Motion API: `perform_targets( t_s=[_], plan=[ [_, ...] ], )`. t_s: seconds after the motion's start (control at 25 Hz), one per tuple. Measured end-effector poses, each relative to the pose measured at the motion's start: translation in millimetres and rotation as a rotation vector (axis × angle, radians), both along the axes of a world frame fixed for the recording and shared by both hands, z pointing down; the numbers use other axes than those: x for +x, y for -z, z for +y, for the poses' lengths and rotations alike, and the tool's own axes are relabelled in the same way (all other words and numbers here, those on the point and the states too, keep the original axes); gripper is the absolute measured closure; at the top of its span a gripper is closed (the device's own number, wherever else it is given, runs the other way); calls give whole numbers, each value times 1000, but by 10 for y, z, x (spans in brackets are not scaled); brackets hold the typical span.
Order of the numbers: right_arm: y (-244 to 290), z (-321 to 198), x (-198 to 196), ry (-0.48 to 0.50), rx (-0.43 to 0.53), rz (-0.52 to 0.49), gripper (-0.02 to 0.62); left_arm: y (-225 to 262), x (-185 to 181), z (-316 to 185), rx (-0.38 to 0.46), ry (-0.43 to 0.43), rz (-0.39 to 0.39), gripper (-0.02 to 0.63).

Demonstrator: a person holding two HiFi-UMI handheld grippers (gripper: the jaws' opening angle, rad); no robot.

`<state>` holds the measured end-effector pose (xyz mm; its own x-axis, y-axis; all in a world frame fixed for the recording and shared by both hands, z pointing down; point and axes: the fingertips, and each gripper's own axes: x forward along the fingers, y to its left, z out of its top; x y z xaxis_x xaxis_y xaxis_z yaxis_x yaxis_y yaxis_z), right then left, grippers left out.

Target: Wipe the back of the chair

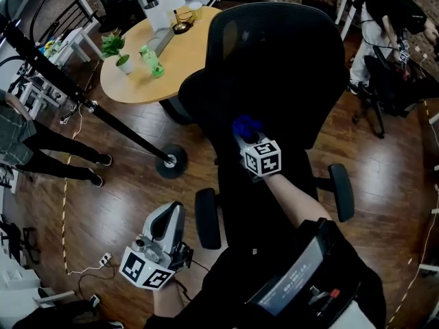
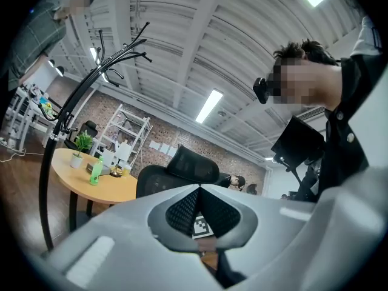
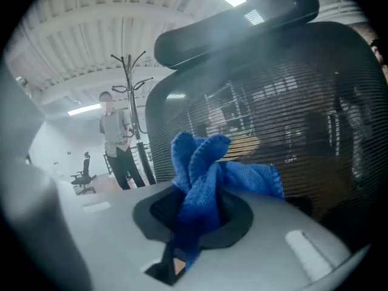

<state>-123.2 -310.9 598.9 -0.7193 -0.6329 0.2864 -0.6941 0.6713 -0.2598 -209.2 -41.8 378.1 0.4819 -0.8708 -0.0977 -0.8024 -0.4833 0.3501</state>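
A black mesh office chair [image 1: 274,67] stands in front of me with its back [image 3: 285,120] facing me. My right gripper [image 1: 245,134] is shut on a blue cloth [image 3: 206,174], which it holds against the middle of the chair's mesh back. The cloth [image 1: 245,125] bunches up past the jaws. My left gripper [image 1: 168,225] hangs low at my left side, away from the chair, shut with nothing between its jaws. In the left gripper view the chair [image 2: 182,171] shows far off beyond the closed jaws.
A round wooden table [image 1: 147,60] with a potted plant [image 1: 115,49], a green bottle [image 1: 151,62] and a lamp stands behind the chair. A black coat stand [image 1: 82,98] leans across the floor at left. People stand at far left and upper right.
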Motion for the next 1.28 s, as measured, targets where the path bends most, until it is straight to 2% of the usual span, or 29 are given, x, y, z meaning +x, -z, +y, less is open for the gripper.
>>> perform_targets(
  t_s=[0.12,0.24,0.36,0.4,0.48,0.56,0.68,0.8,1.04,1.28],
  plan=[
    [-73,134,-339,83,-16,14,543,-13,-62,22,-5,14,-1,603],
    [-101,399,-702,241,-27,38,543,-22,-62,17,-11,19,-4,603],
    [1,775,-1009,433,-19,-12,543,-28,-27,19,-15,17,-9,603],
    [47,853,-1064,473,-17,-39,543,-27,-14,14,-17,16,-11,603],
    [77,871,-1082,495,-23,-68,543,-25,21,-6,-21,16,-15,603],
    [-25,750,-978,455,-39,-42,543,-21,73,-26,-25,15,-19,603],
    [-287,460,-616,326,-78,20,543,-13,156,-28,-29,13,-28,603],
    [-435,174,-132,200,-98,46,543,-3,228,-54,-30,7,-32,603],
    [-476,-113,771,69,-87,57,543,-32,452,-191,-33,-35,-28,603],
    [-571,-354,1788,-114,-104,76,543,-67,768,-336,-38,-96,-18,603]
  ],
)
